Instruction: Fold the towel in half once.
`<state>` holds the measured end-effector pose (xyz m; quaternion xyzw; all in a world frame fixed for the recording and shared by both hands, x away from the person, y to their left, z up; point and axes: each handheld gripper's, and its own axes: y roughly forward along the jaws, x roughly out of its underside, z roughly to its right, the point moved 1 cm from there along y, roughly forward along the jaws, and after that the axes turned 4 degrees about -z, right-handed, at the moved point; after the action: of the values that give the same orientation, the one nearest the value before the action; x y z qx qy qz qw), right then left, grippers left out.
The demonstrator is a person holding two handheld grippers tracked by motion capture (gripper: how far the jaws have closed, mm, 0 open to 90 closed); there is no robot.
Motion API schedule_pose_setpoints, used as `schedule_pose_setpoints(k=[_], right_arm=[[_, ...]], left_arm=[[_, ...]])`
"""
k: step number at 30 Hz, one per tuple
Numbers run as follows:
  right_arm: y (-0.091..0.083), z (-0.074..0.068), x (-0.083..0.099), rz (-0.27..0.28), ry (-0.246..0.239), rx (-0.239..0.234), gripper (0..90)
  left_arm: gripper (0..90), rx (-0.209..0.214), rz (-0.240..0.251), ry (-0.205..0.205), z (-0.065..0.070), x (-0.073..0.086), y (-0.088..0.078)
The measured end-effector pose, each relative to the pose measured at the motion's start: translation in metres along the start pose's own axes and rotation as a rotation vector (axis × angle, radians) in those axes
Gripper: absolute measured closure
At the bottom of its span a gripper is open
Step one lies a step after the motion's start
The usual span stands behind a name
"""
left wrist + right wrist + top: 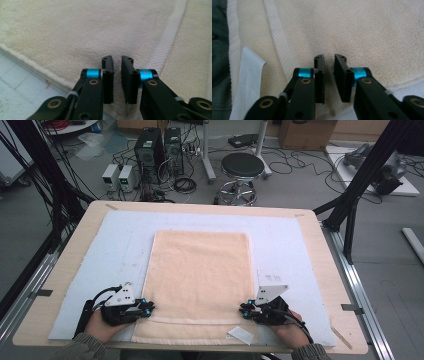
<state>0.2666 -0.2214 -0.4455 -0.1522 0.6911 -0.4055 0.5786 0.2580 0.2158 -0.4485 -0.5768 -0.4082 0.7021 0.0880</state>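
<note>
Pale wooden table (322, 265), flat rectangular peach terry towel (197, 270), ribbed hem band

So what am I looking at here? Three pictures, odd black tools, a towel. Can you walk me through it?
A person holds hand-held tongs, one per hand. The high view looks down on the table: left tongs and right tongs sit at the two near side edges of a cream towel spread on a pale mat. The other two pictures come from cameras riding on each tool, looking along its black jaws. Each pair is pinched nearly shut on a bit of towel. A white label lies at the towel's near right corner.
</note>
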Motion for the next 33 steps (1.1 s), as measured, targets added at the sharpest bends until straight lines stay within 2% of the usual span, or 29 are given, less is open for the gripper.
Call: schedule_pose_setpoints(k=[5, 10, 14, 18, 25, 27, 30, 32, 33], right_arm=[[-0.002, 0.002, -0.002, 0.008, 0.009, -0.008, 85.1], [-0.011, 0.003, -0.006, 0.031, 0.006, -0.003, 85.6], [-0.021, 0.004, -0.012, 0.077, 0.006, 0.002, 85.7], [-0.034, 0.000, -0.020, 0.107, -0.004, -0.001, 85.7], [-0.055, -0.021, -0.027, 0.107, -0.050, -0.013, 85.7], [-0.060, -0.028, -0.026, 0.112, -0.061, -0.025, 85.7], [-0.065, -0.037, -0.022, 0.105, -0.062, -0.033, 85.5], [-0.065, -0.042, -0.017, 0.103, -0.054, -0.070, 80.8], [-0.064, -0.043, -0.015, 0.098, -0.052, -0.079, 71.9]], left_arm=[[85.8, -0.006, -0.004, -0.006, 0.000, -0.003, -0.003], [86.1, -0.014, 0.044, -0.011, 0.000, -0.008, -0.014], [86.4, -0.024, 0.093, -0.018, 0.002, -0.014, -0.027], [86.5, -0.029, 0.123, 0.000, 0.006, -0.020, -0.043], [86.4, -0.014, 0.132, 0.034, 0.026, -0.021, -0.063], [86.5, -0.007, 0.126, 0.047, 0.032, -0.020, -0.065], [86.1, 0.019, 0.114, 0.043, 0.041, -0.016, -0.065], [82.2, 0.033, 0.114, 0.046, 0.046, -0.013, -0.064], [74.1, 0.029, 0.105, 0.041, 0.047, -0.012, -0.064]])
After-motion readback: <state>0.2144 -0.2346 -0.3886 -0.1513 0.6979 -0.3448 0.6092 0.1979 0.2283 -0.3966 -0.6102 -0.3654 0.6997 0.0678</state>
